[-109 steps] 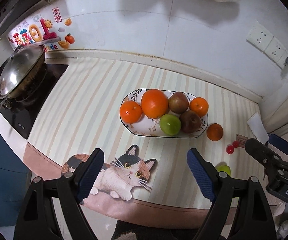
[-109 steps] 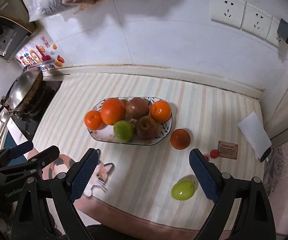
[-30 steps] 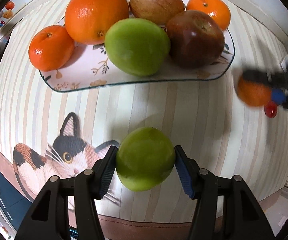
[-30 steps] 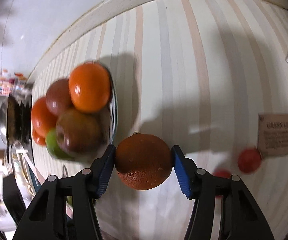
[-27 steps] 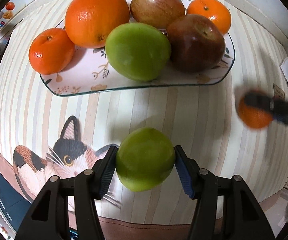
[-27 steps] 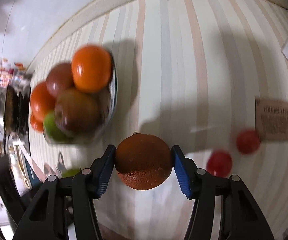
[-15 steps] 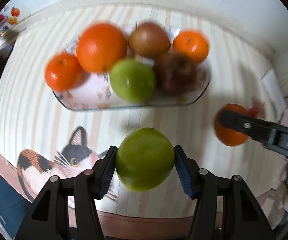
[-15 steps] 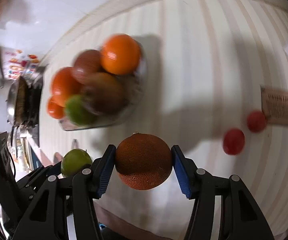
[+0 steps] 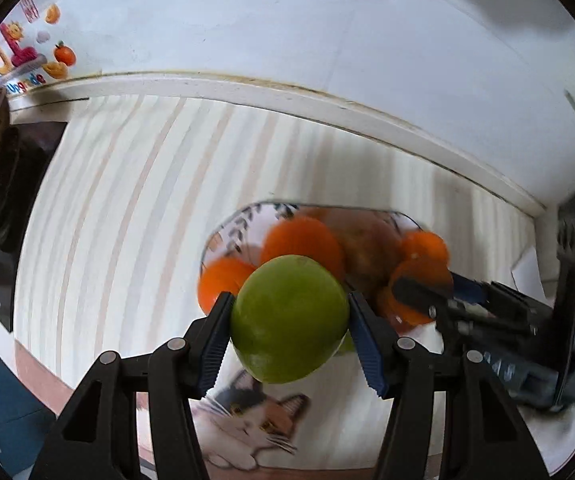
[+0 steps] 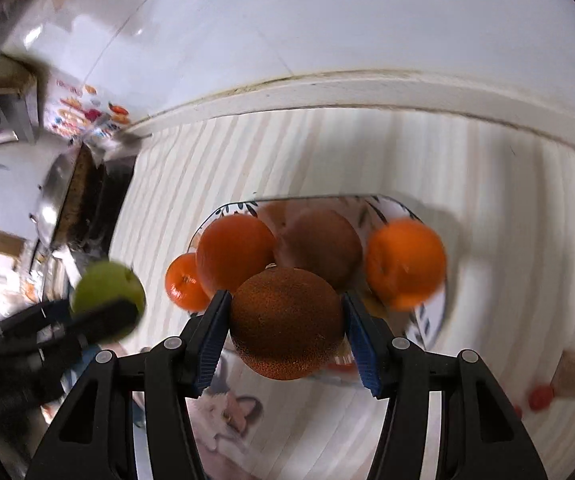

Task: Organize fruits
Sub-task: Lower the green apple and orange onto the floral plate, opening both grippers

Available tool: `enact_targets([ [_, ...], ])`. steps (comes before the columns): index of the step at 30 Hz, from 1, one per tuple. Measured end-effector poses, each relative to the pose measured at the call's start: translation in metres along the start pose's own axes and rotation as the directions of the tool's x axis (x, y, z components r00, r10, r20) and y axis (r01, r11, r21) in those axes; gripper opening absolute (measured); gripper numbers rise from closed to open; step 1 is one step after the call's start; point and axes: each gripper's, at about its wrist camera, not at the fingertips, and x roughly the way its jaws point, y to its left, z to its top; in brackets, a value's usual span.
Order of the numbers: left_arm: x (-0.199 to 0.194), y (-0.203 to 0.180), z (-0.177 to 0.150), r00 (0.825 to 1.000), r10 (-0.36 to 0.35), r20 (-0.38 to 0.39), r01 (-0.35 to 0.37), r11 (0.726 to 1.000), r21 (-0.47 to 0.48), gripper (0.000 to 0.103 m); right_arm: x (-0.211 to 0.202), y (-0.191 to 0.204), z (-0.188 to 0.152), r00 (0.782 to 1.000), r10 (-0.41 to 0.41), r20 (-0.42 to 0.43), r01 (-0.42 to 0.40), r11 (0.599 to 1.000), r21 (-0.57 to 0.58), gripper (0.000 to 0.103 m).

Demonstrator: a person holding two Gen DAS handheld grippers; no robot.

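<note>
My left gripper point(image 9: 289, 320) is shut on a green apple point(image 9: 289, 318), held in the air in front of the patterned fruit plate point(image 9: 231, 226). My right gripper point(image 10: 286, 322) is shut on a dark orange point(image 10: 286, 322), held above the near side of the same plate point(image 10: 431, 320). The plate holds several oranges point(image 10: 237, 252) and brownish apples point(image 10: 319, 246). The right gripper with its orange also shows in the left wrist view point(image 9: 419, 294); the left gripper with the apple also shows in the right wrist view point(image 10: 107, 288).
A striped mat point(image 9: 127, 200) with a cat picture point(image 9: 255, 420) covers the counter. A stove with a pot point(image 10: 67, 196) stands at the left. Two small red tomatoes point(image 10: 539, 398) and a brown card point(image 10: 573, 368) lie at the right. The white wall is behind.
Both grippers have risen and tilted up with their fruit, and now sit over the plate's near side. The grips have not changed.
</note>
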Motion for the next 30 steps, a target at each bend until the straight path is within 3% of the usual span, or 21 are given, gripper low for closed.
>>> enact_targets([
  [8,0.056,0.030,0.039,0.992,0.006,-0.129,-0.012,0.999,-0.049,0.054,0.017,0.006,0.011,0.998,-0.062,-0.016,0.061,0.997,-0.050,0.059],
  [16,0.093,0.032,0.051,0.975,0.051,-0.215,-0.052,0.999,0.002,0.055,0.022,0.017,0.012,0.993,-0.115,-0.004,0.115,0.989,-0.092,0.059],
  [26,0.099,0.042,0.045,0.971,0.023,-0.239,-0.030,0.999,-0.024,0.056,0.028,0.027,0.007,0.986,-0.164,-0.023,0.160,0.979,-0.128,0.060],
  [30,0.096,0.043,0.041,0.970,0.034,-0.241,-0.041,0.999,-0.026,0.056,0.023,0.026,0.008,0.988,-0.155,-0.014,0.152,0.982,-0.110,0.067],
])
